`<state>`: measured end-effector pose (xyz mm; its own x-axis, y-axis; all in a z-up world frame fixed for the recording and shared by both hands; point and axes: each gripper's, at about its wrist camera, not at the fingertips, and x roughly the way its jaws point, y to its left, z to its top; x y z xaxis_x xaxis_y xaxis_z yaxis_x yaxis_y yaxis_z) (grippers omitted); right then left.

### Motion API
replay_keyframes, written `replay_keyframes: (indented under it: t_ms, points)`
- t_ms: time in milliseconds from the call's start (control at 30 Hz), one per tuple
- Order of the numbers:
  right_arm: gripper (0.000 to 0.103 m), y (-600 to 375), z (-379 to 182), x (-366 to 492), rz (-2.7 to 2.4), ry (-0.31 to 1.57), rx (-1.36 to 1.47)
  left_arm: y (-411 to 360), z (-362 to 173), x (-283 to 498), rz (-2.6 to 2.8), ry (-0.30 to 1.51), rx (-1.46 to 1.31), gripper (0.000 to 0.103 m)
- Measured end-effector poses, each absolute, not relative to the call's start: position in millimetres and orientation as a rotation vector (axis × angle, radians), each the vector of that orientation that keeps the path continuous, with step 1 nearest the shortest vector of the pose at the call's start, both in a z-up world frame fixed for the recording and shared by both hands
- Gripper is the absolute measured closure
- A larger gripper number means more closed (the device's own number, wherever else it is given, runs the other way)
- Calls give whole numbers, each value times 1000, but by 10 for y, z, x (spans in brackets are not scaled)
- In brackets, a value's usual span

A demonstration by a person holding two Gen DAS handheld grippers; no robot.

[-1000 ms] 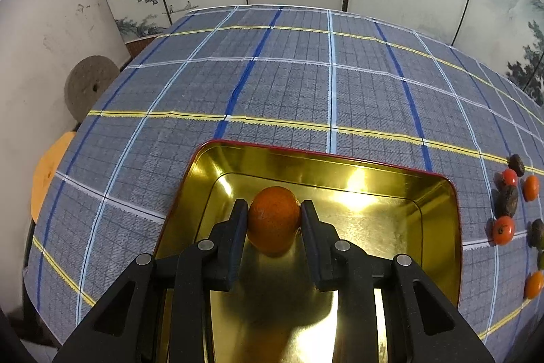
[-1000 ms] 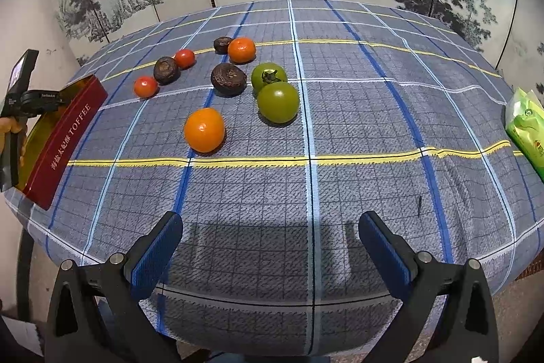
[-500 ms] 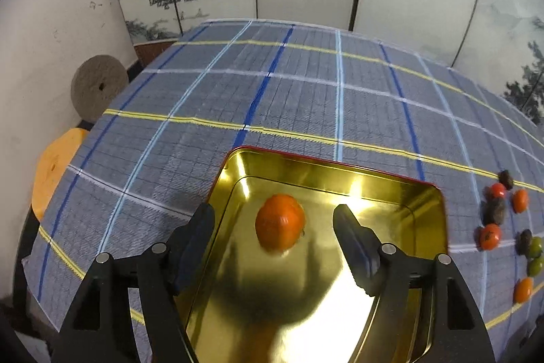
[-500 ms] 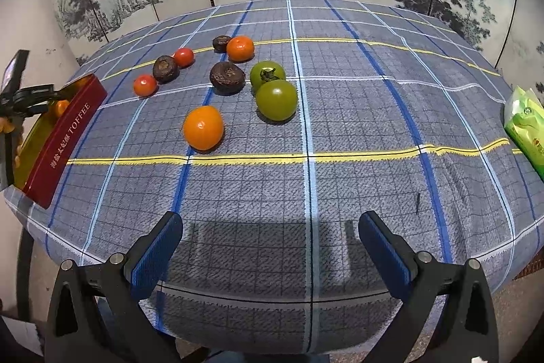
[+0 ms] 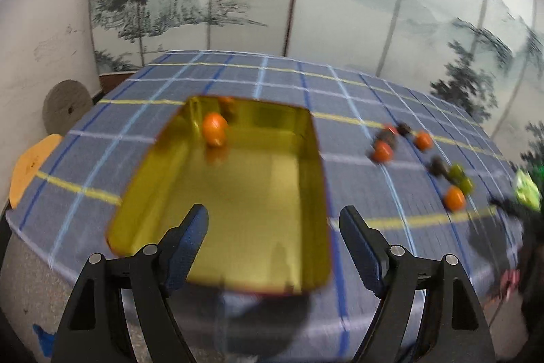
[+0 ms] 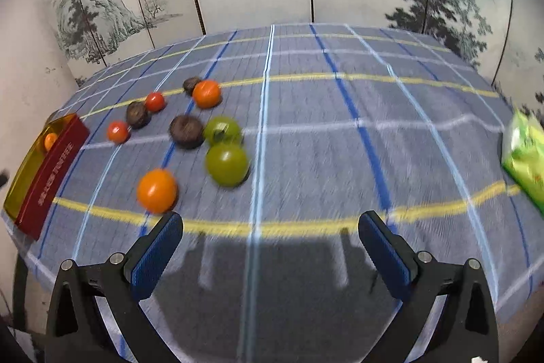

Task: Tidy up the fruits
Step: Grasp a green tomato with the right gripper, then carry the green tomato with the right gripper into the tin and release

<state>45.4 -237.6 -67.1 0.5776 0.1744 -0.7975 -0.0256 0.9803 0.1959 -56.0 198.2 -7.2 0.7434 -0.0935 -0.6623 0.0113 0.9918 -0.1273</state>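
One orange is seen in the gold tin (image 5: 238,227); eight fruits are left on the checked cloth (image 6: 340,131).

At left the orange (image 5: 215,132) lies by the tin's far wall. The left gripper (image 5: 273,240) is held open and empty, the right gripper (image 6: 270,247) likewise. Next, seemingly, the nearest orange (image 6: 157,190) is to be pinched; open cloth is offered rightward toward the green packet (image 6: 525,159).

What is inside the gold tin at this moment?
One orange fruit lies near a far corner of the gold tin; the rest of the floor shows bare. The left gripper hides a little of the near edge.
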Motion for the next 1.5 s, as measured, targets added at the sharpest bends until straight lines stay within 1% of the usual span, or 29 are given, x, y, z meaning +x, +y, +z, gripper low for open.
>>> replay_keyframes:
  t_ms: [67,133,233,267,300,367,400,433,467,567,633,967,1167,1500]
  points:
    - [2,-2368,-685,610,155,961,178,1838,-150,-712,-73,734,-108,23]
    - [7,-2321,-694,713,188,965,183,1742,-241,-825,-104,745,-128,23]
    - [11,-2210,-733,842,189,971,166,1595,-363,-928,-125,766,-157,23]
    - [22,-2171,-769,888,189,983,158,1561,-396,-947,-133,773,-165,23]
    - [40,-2129,-816,935,196,999,152,1524,-425,-977,-134,778,-173,23]
    - [55,-2053,-903,1002,227,1031,156,1472,-441,-1028,-148,777,-177,23]
    - [61,-2021,-932,1013,230,1035,152,1451,-440,-1050,-148,773,-176,23]
    - [63,-1986,-961,1025,222,1037,135,1436,-435,-1076,-150,768,-173,23]
    - [70,-1962,-959,1020,211,1022,113,1420,-429,-1090,-154,765,-172,23]
    - [70,-1994,-933,975,224,1017,154,1386,-426,-1147,-163,762,-161,23]
    - [71,-1986,-847,891,215,990,132,1370,-450,-1178,-166,766,-155,23]
    - [71,-1765,-143,786,263,857,92,1358,-571,-1339,-156,784,-174,23]
    - [71,-1435,121,791,315,815,60,1498,-601,-1546,-119,781,-199,23]
    - [71,-604,486,822,438,763,6,1698,-587,-1831,-66,760,-206,23]
